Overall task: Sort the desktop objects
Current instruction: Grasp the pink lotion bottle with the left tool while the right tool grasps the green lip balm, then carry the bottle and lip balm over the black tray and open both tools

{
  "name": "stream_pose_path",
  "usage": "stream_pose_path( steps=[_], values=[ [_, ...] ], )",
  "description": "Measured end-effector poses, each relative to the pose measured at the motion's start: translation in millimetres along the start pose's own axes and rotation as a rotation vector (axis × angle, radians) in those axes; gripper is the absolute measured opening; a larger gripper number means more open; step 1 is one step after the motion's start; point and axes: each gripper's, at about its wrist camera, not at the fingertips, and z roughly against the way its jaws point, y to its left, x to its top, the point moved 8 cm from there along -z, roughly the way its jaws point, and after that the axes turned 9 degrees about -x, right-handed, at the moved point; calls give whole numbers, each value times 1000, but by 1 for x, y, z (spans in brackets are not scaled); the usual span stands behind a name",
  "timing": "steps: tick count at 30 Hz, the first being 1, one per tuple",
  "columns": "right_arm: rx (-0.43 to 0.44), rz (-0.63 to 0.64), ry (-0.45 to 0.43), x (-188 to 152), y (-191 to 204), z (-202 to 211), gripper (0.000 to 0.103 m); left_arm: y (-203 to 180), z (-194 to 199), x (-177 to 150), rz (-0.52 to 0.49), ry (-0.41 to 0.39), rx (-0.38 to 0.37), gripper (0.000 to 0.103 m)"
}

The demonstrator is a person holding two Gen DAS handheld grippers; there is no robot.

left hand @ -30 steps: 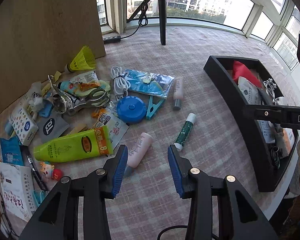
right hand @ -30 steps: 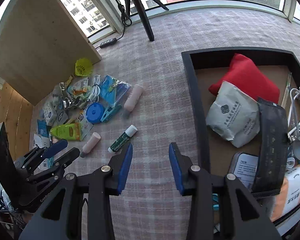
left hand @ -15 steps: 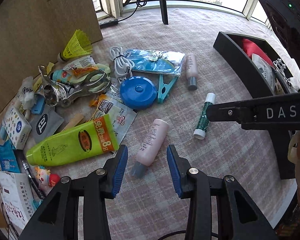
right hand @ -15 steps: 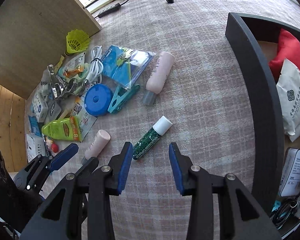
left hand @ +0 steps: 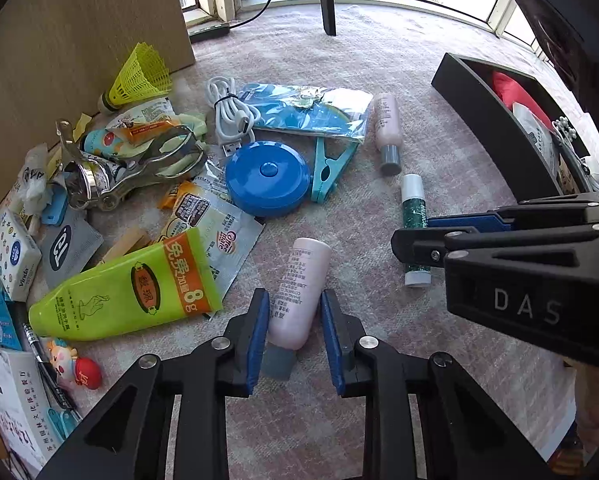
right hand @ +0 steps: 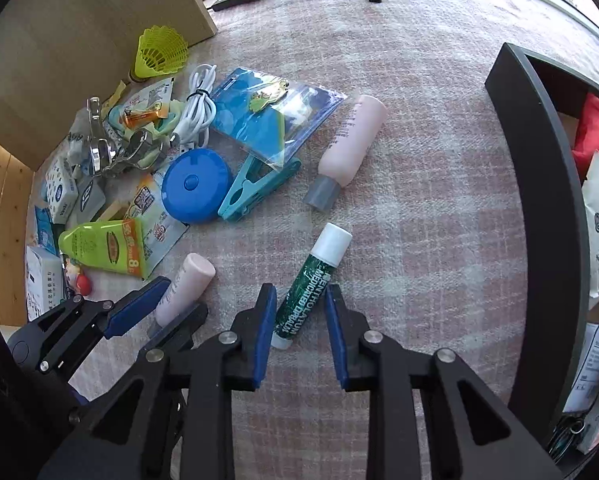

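Observation:
A small pink bottle (left hand: 303,276) lies on the checked cloth between the blue pads of my left gripper (left hand: 293,320). Its jaws are closing and the pads meet the bottle's sides near its grey cap. To its right a green lip balm stick (right hand: 315,276) with a white cap lies tilted between the pads of my right gripper (right hand: 299,308). These jaws are closing too, with a gap still showing beside the stick. In the right wrist view the left gripper (right hand: 181,296) straddles the same pink bottle (right hand: 197,272). The right gripper (left hand: 415,232) reaches in from the right over the balm (left hand: 413,208).
A second pink bottle (right hand: 351,144) lies farther back. At the left lies a heap: blue tape measure (left hand: 267,178), teal clip (left hand: 331,168), green tube (left hand: 127,292), white cable (left hand: 229,112), yellow shuttlecock (left hand: 139,76), packets. A black tray (right hand: 547,184) at the right holds pouches. A wooden board (left hand: 79,32) stands behind.
Both grippers have come lower and narrowed their jaws. The left now straddles the pink bottle; the right, which swung left from the tray, straddles the lip balm.

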Motion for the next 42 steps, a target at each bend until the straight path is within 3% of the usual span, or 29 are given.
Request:
stream_pose_path(
  steps=[2,10,19,25,31,42],
  values=[
    [5,12,0,-2,1,0,16,0,0,1,8,-3,-3,20],
    [68,-26,-22,-19,-17,9,15,-1,9,-3,91,-36,-27,19],
    [97,-115,-121,-31,-65,53,16,-39,43,8,60,-97,-89,19],
    [73,-204,-206,-37,-113,79,16,-89,53,21,34,-120,-162,19],
    [10,-335,-291,-63,-189,113,15,-155,55,31,-27,-106,-247,19],
    [-68,-561,-317,-109,-302,136,16,-268,44,32,-189,-52,-335,19]
  ],
)
